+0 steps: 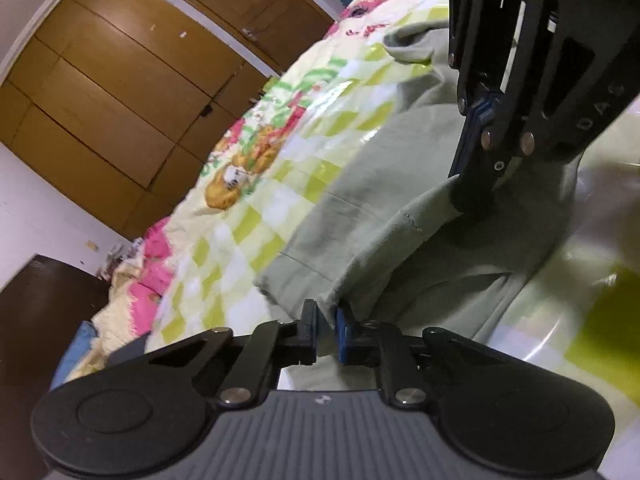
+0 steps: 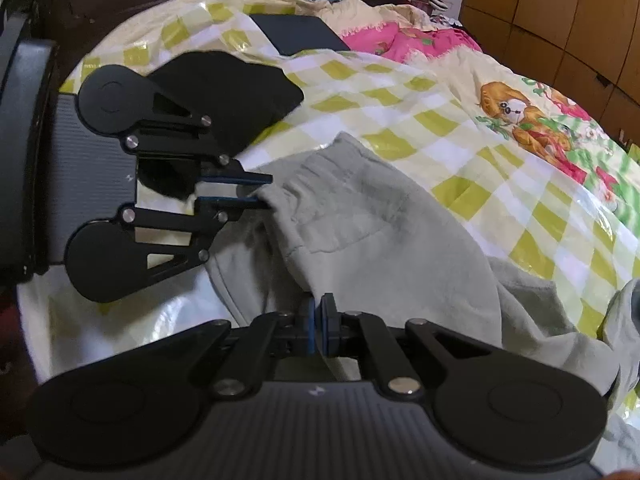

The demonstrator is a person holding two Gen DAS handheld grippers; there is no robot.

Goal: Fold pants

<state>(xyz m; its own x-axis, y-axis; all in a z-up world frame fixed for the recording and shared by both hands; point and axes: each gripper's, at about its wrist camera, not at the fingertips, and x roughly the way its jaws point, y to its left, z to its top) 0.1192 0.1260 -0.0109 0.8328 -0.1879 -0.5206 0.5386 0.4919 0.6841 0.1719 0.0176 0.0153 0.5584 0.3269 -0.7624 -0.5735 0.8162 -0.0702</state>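
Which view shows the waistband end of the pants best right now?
The right wrist view: the gathered waistband lies unobstructed, with the left gripper pinching its edge. In the left wrist view the waistband is near, blurred and seen edge-on, and the right gripper covers cloth beyond it.

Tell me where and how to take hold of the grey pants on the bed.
Grip the pants at the ribbed waistband edge, coming in low from the near side. That thick edge bunches up off the checked sheet, so flat pads can pinch it.
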